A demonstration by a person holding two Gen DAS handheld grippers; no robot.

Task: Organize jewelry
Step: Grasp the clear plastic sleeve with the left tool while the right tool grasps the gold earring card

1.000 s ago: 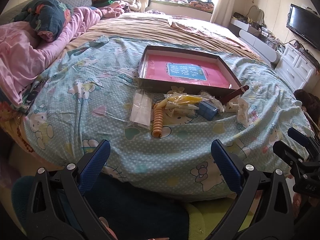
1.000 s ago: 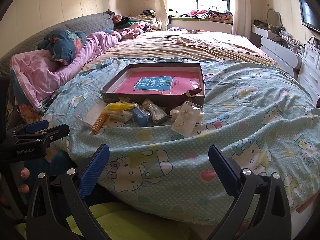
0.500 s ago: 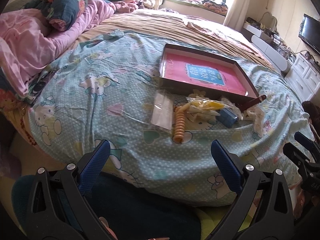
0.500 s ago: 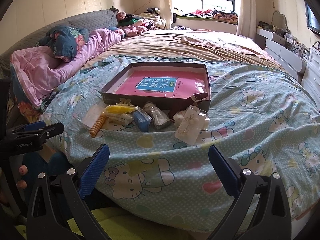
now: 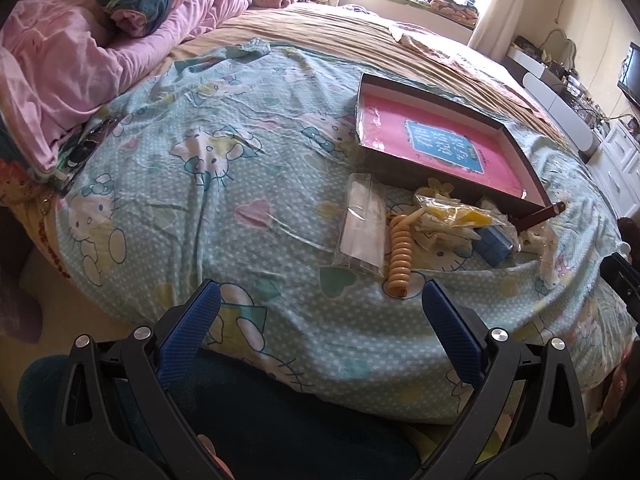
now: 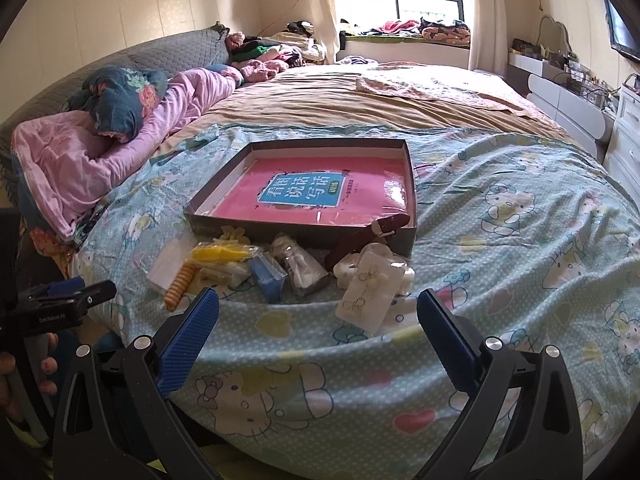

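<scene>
A shallow dark box [image 6: 304, 232] with a pink book inside lies on the bed; it also shows in the left wrist view [image 5: 400, 156]. In front of it lies a pile of jewelry: an orange coiled band [image 5: 399, 255], a clear packet [image 5: 362, 226], a yellow packet [image 6: 222, 255], a blue box [image 6: 267, 277], an earring card [image 6: 368, 290] and a brown strap [image 6: 368, 237]. My left gripper [image 5: 320, 304] is open and empty, near the bed's edge, short of the pile. My right gripper [image 6: 318, 314] is open and empty, just short of the pile.
The Hello Kitty sheet [image 6: 500, 240] covers the near bed. Pink bedding [image 5: 68, 68] is heaped at the left. White drawers [image 6: 628, 128] and a TV [image 6: 624, 32] stand at the right. A phone [image 5: 86, 148] lies at the bed's left side.
Both grippers have moved closer to the bed and the pile. The left view has swung left, so the box and pile sit further right. Both stay open.
</scene>
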